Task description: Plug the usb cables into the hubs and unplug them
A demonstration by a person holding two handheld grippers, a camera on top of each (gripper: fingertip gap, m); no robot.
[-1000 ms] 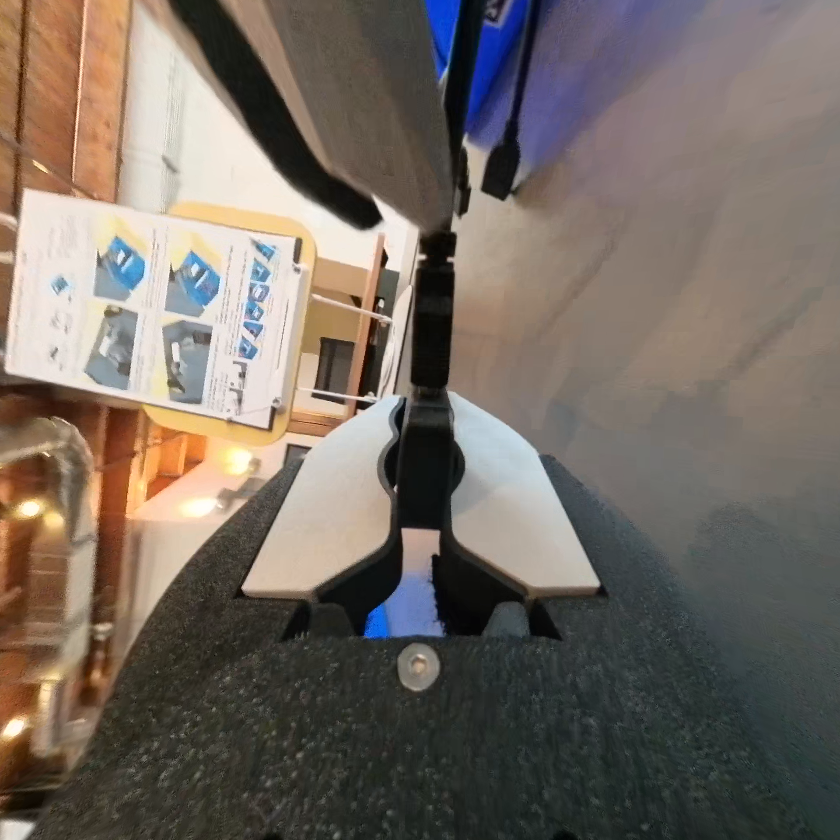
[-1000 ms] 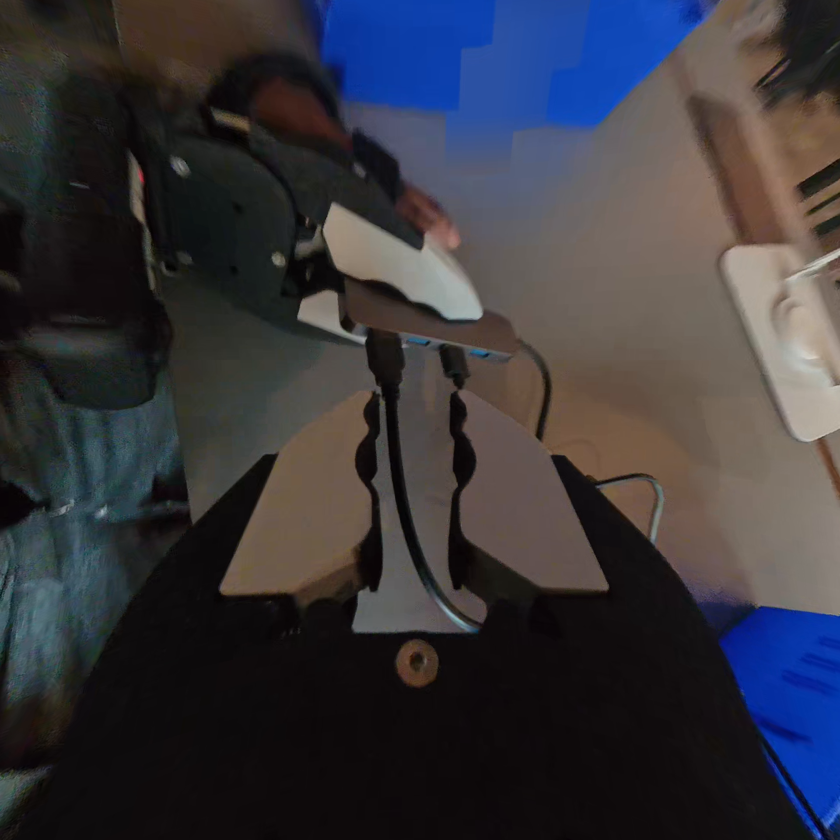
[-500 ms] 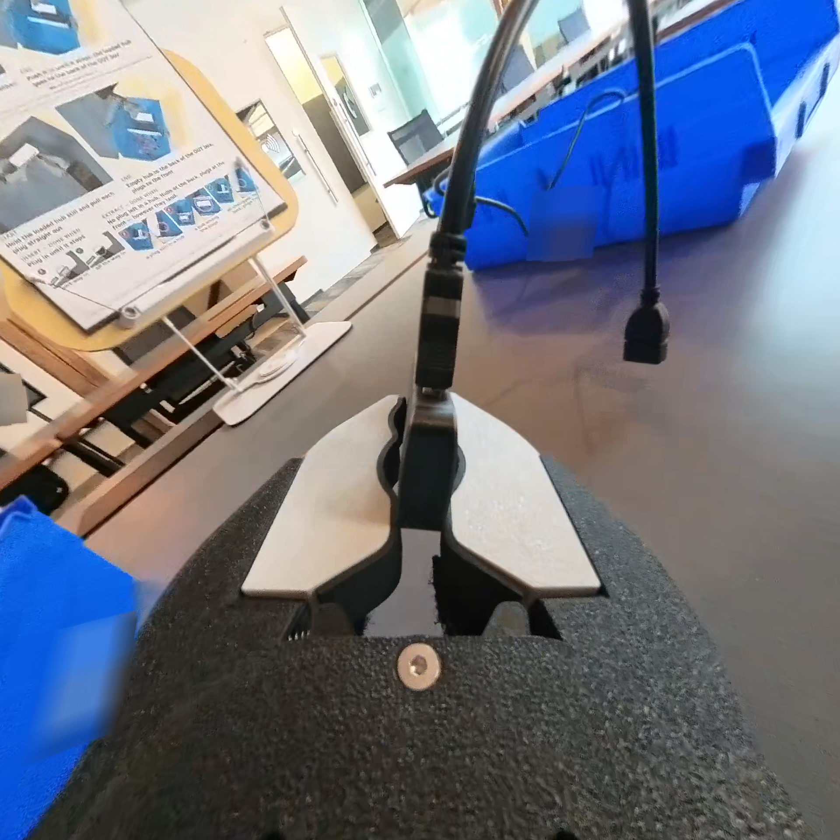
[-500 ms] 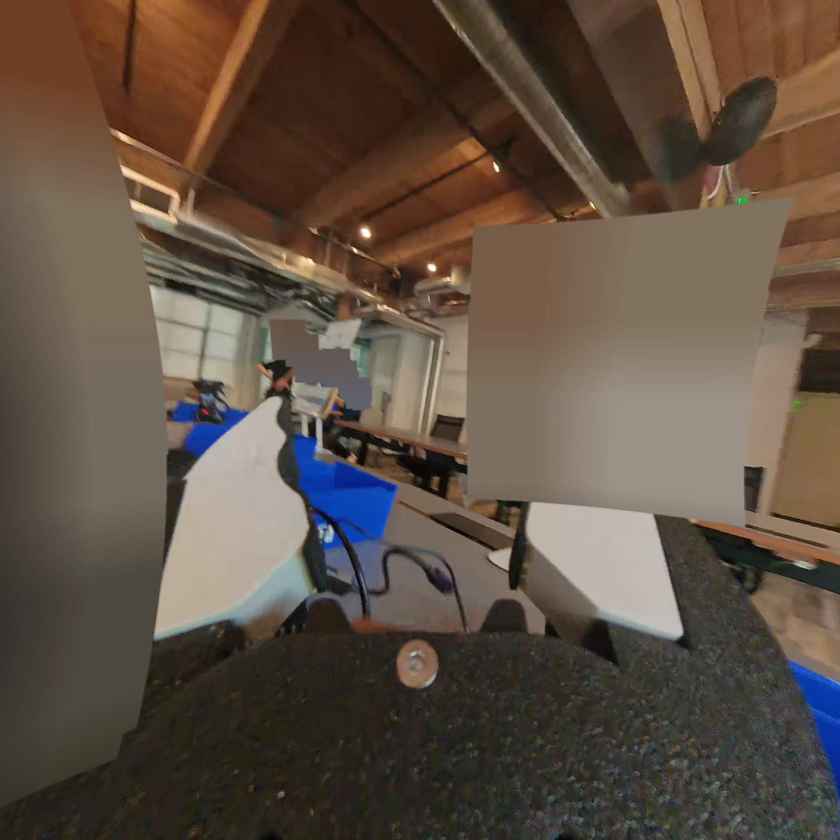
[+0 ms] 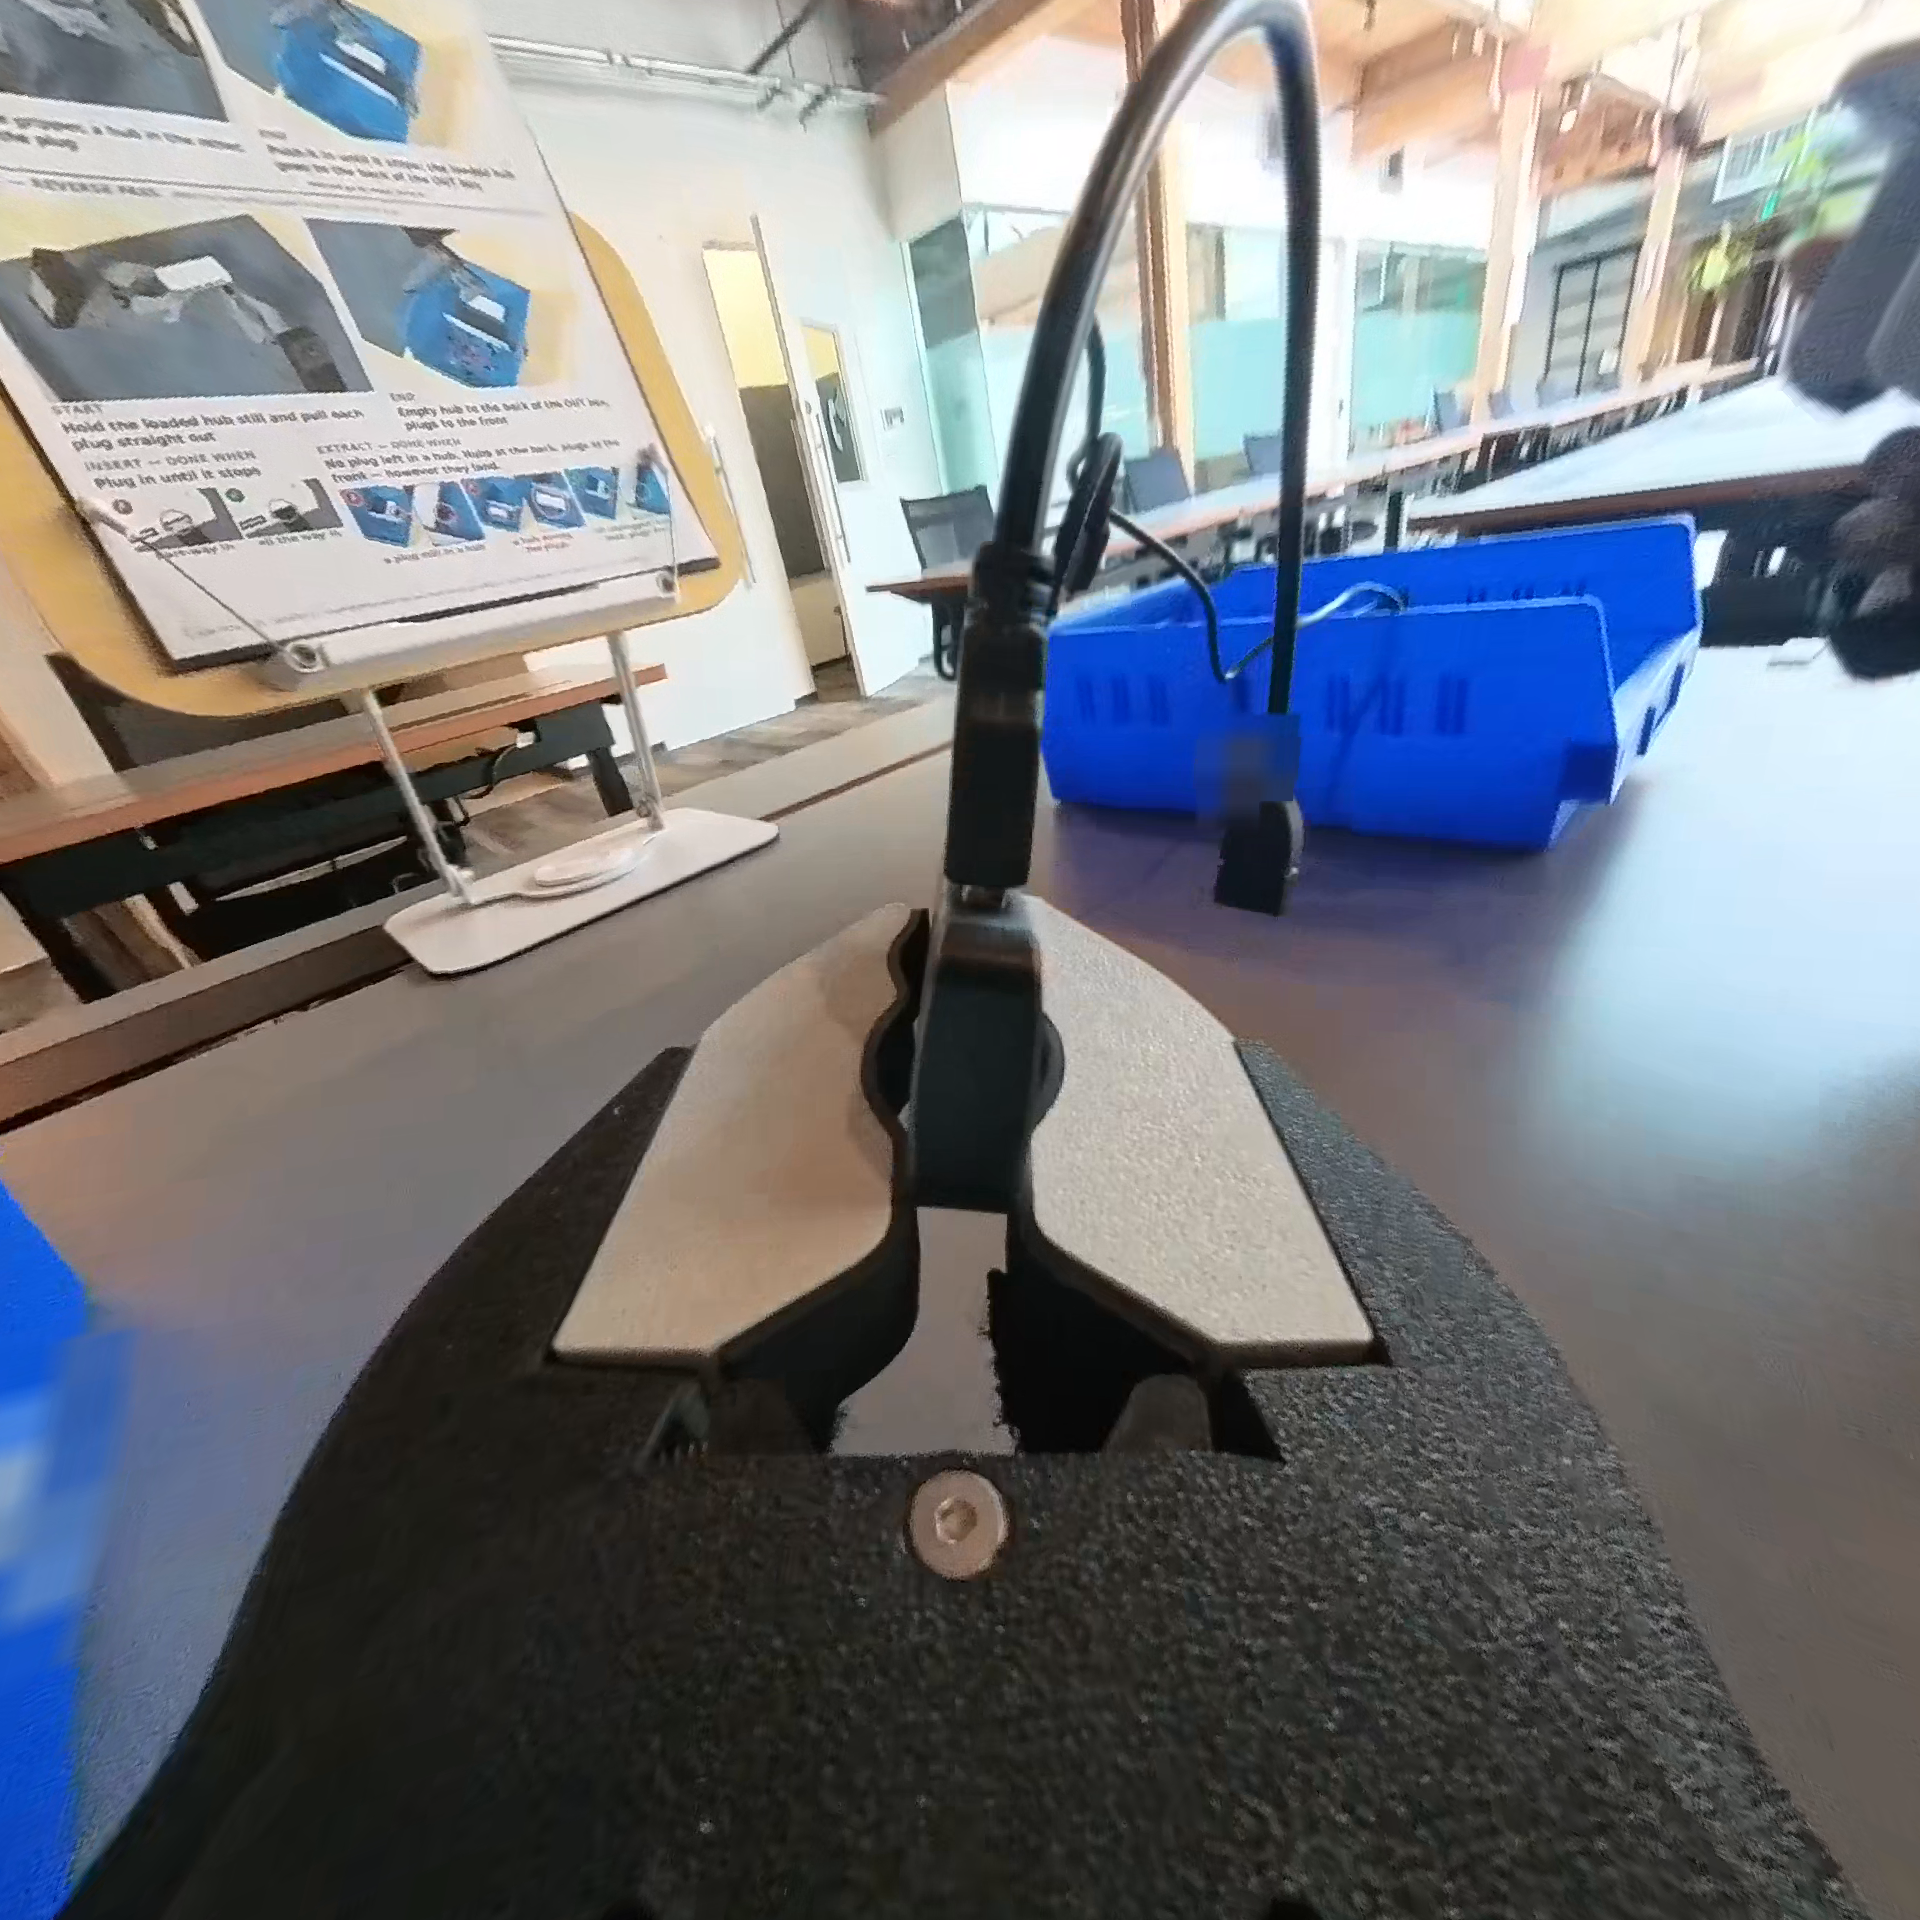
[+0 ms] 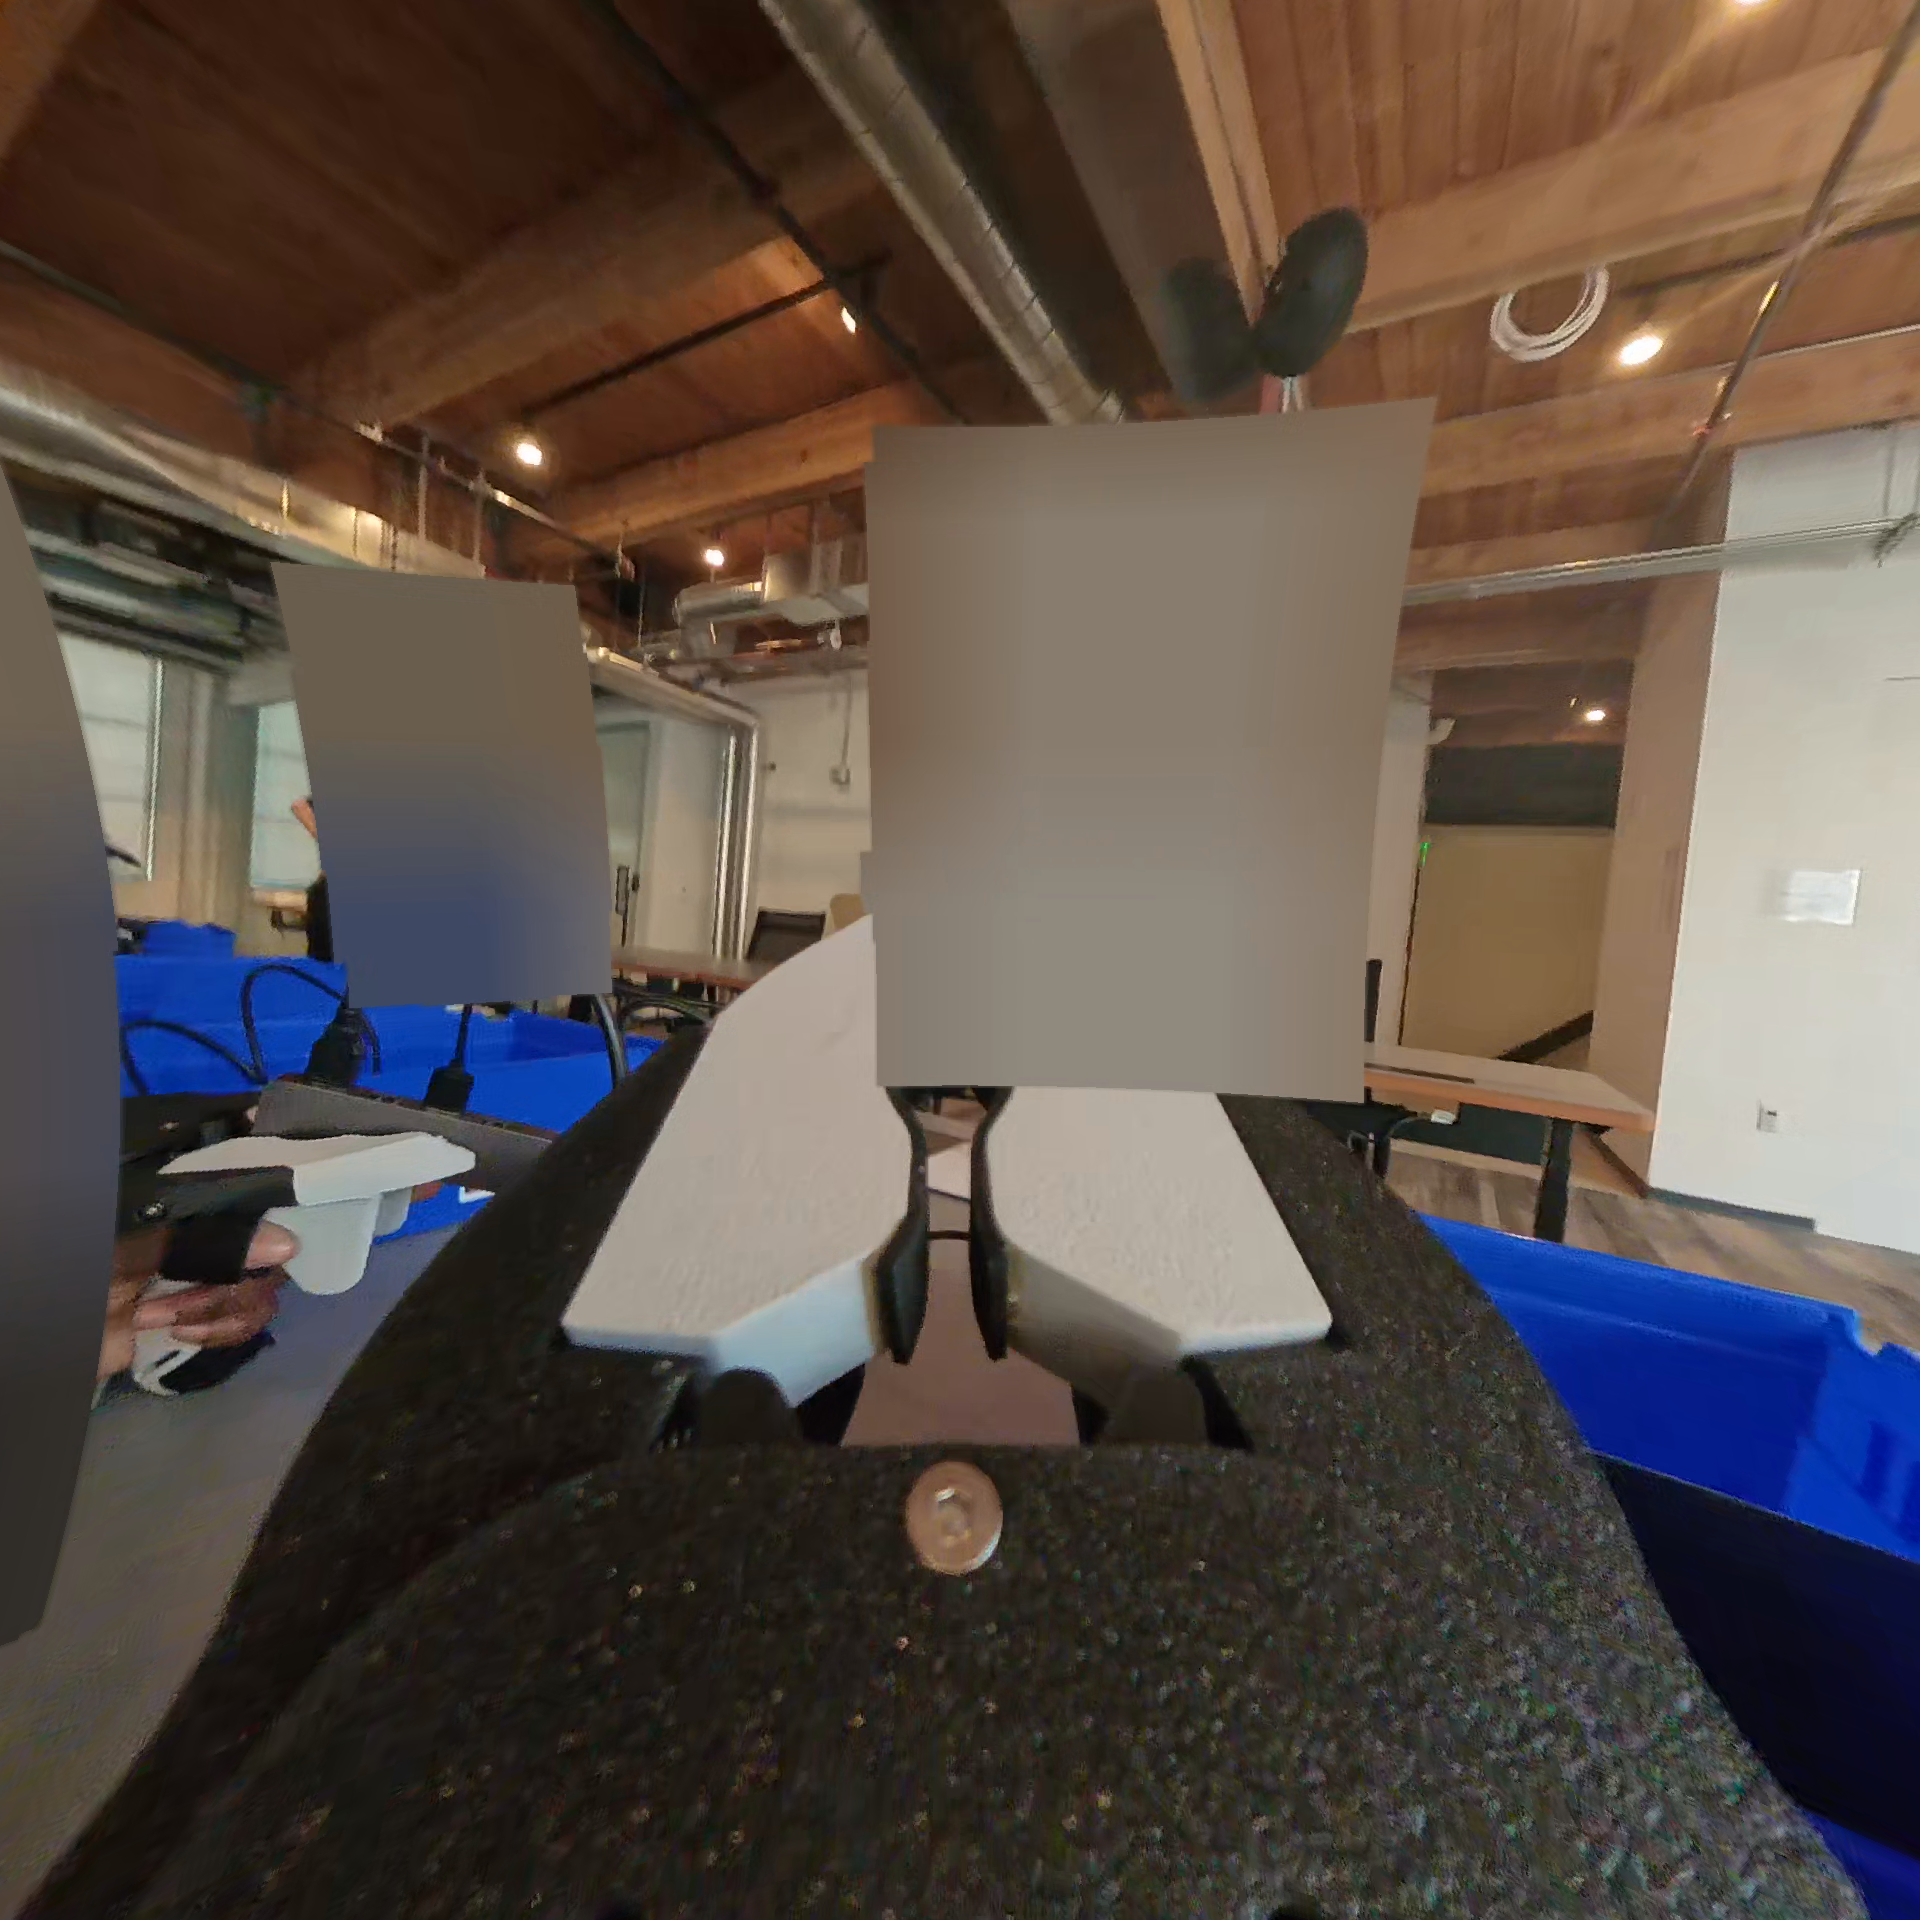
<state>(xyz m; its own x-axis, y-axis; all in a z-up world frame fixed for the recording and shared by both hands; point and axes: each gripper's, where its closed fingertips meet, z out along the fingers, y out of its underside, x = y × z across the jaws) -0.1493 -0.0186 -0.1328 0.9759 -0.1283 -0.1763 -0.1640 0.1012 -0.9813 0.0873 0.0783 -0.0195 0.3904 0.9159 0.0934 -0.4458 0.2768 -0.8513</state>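
L gripper (image 5: 971, 935) was clamped on the usb hub (image 5: 971, 1091). The hub sat edge-on between the fingers and poked out past the tips.

Just beyond the tips, a black usb plug (image 5: 992, 769) was seated in the hub's far edge. Its cable (image 5: 1296, 416) arched up and over to the R of the tips. The free connector (image 5: 1257, 862) dangled just above the table (image 5: 1558, 1143), ahead-right.

R gripper (image 6: 945, 1195) jaws were down to a narrow gap, w/ the tips hidden behind a patch, so can't tell if anything was pinched. R cam pointed mostly at the ceiling. The hub was off to the R gripper's left, and that view showed a 2nd plug (image 6: 449, 1086) beside the first.

Farther ahead-right of the L tips sat a blue bin (image 5: 1455, 727) w/ more cables. An instruction sheet on a stand (image 5: 312, 416) stood ahead-left.

Risks, imo:
- The hub was held only by a thin edge. An off-axis pull on a plug would prob pivot it in the pads or slip it out.
- The 2 plugs sat close together, so the R jaws could catch both, or grab the cable instead of the plug body, which strains the strain relief.
- The R gripper wasn't aimed at the hub, so its approach would need a big reorient and misalignment is likely.
- The looped cable and dangling end could snag on the R fingers or swing into the way.
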